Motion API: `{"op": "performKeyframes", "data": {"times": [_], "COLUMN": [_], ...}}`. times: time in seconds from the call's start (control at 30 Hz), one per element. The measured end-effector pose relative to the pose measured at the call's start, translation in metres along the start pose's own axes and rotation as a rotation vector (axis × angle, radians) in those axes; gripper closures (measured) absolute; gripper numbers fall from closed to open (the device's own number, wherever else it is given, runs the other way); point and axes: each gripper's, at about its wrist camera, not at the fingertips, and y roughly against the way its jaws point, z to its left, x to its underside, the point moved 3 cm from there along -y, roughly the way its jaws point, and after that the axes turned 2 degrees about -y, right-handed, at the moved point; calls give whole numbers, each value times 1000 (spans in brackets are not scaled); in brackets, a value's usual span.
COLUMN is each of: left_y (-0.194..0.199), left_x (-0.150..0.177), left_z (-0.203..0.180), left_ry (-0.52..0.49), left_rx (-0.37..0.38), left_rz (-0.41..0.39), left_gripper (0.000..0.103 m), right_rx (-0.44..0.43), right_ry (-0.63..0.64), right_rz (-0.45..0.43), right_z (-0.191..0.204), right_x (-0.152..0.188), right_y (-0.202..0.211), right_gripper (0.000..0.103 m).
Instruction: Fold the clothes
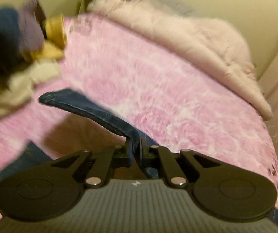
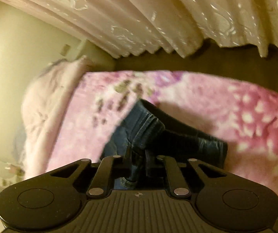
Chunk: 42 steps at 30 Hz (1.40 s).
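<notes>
Denim jeans point(image 1: 84, 106) being pinched in left gripper point(image 1: 137, 145) and right gripper point(image 2: 138, 155), hanging stiff-seamed over fuzzy pink blanket point(image 1: 158, 81).

Two matching black hand-held tools, each seen from its own wrist camera.

The left tool point(image 1: 137, 145) and the right tool point(image 2: 138, 155) are built alike: a grey base plate ribbed with lengthwise grooves is seen at the bottom, marked at its front edge by a small round crosshair. On either side a large black rounded housing is set, each with a shallow circular recess. From these, black linkage bars are run forward to two narrow black fingers, pinned by silver round-headed rivets. No sleeve or hand is shown.
</notes>
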Motion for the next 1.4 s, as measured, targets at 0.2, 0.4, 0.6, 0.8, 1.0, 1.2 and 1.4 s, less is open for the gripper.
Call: {"op": "performKeyframes", "data": {"times": [0.2, 0.4, 0.6, 0.8, 1.0, 1.2, 1.4], "left_y": [10, 0, 9, 34, 37, 33, 18], "left_x": [96, 118, 108, 105, 110, 118, 133], "left_z": [49, 68, 65, 64, 65, 65, 59], "left_ry": [78, 266, 230, 161, 147, 111, 33], "left_rx": [-147, -153, -137, -105, -113, -128, -196], "left_rz": [234, 233, 192, 143, 136, 143, 186], "left_gripper": [98, 97, 98, 96, 96, 96, 94], "right_rx": [167, 114, 141, 84, 97, 108, 149], "right_ry": [-3, -72, -44, -14, -19, -19, -19], "right_rz": [79, 69, 87, 76, 82, 76, 70], "right_z": [-39, -49, -46, -39, -47, -55, -68], "right_x": [16, 12, 7, 0, 6, 12, 20], "right_y": [-2, -4, -7, 20, 24, 29, 13], "right_gripper": [92, 77, 92, 93, 93, 93, 91]}}
